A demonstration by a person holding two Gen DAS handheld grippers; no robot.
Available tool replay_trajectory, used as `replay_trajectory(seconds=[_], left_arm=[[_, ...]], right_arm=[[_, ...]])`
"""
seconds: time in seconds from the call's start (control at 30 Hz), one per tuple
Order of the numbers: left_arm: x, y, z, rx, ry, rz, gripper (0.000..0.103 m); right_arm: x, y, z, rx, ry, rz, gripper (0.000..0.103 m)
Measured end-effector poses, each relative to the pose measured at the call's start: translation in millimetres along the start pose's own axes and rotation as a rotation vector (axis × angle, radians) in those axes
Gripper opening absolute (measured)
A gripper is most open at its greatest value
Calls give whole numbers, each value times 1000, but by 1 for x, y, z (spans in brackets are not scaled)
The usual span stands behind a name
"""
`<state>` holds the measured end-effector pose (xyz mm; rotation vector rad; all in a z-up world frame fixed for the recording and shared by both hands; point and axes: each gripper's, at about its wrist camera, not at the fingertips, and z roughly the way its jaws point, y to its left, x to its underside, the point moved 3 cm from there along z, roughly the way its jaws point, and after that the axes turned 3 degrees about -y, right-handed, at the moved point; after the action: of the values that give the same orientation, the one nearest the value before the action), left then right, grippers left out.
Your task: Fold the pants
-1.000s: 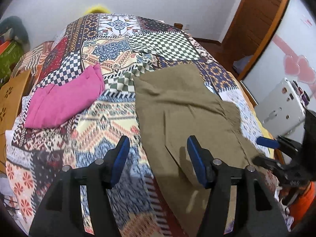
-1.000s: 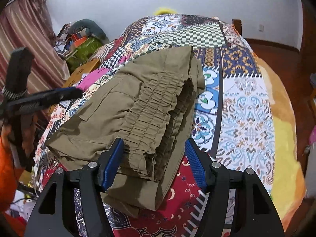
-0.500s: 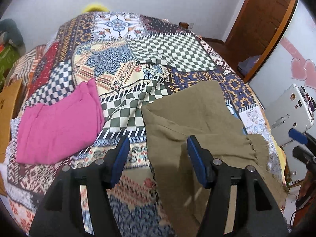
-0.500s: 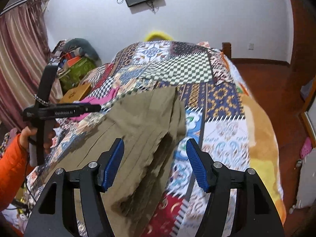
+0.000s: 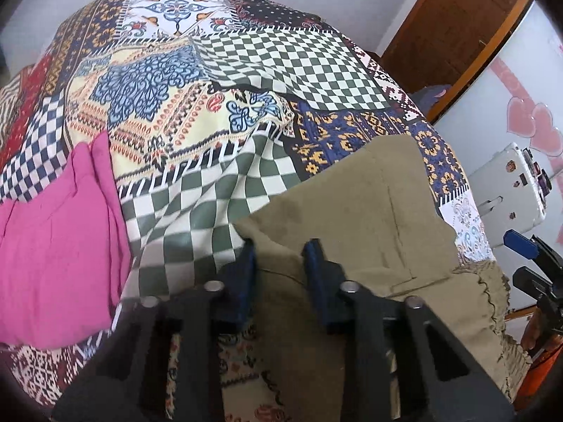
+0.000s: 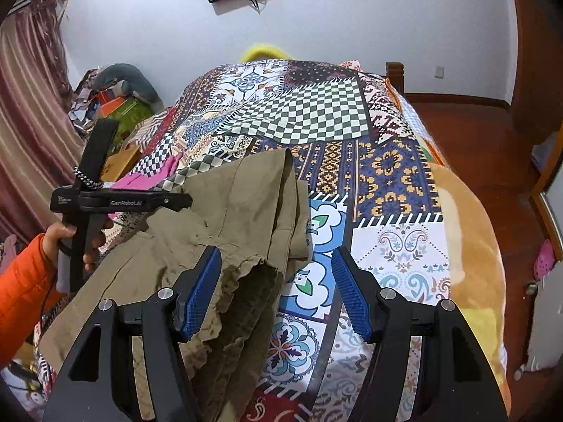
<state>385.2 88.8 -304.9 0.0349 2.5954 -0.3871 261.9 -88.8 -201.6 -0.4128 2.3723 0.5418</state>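
Olive pants (image 5: 352,211) lie folded lengthwise on the patchwork bedspread (image 5: 299,59). My left gripper (image 5: 280,249) is at their left edge; its jaws are closing, and a raised fold of olive cloth is pinched between the blue pads. In the right wrist view it (image 6: 183,200) shows side-on, held by a hand in an orange sleeve (image 6: 21,288). My right gripper (image 6: 276,256) stands open over the pants' right side. The gathered waistband (image 6: 246,281) lies by its left finger (image 6: 200,292) with no pad pressing it. It (image 5: 520,260) also shows at the left view's right edge.
A folded pink garment (image 5: 52,246) lies on the bed left of the pants. A white appliance (image 5: 506,190) and a wooden door (image 5: 450,17) stand to the right. Cluttered bags (image 6: 116,102) and a curtain (image 6: 24,105) sit to the left; red-brown floor (image 6: 475,133) borders the bed's right side.
My left gripper moved forward and down along the pants' left edge, and its jaws narrowed onto the cloth. My right gripper shifted so the waistband sits by its left finger, jaws still wide.
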Motion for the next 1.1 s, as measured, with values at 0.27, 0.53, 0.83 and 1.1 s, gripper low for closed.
replay_trajectory(seconds=[0.27, 0.53, 0.83, 1.1], left_arm=[[6, -1, -28, -91, -70, 42, 9], [52, 31, -85, -202, -106, -61, 8], [125, 39, -145, -222, -150, -159, 8], [173, 19, -175, -233, -164, -141, 8]], right_arm=[[-1, 0, -10, 11, -14, 1, 61], [-3, 15, -38, 2, -40, -40, 61], [32, 39, -47, -7, 36, -106, 61], [70, 43, -48, 22, 125, -131, 61]])
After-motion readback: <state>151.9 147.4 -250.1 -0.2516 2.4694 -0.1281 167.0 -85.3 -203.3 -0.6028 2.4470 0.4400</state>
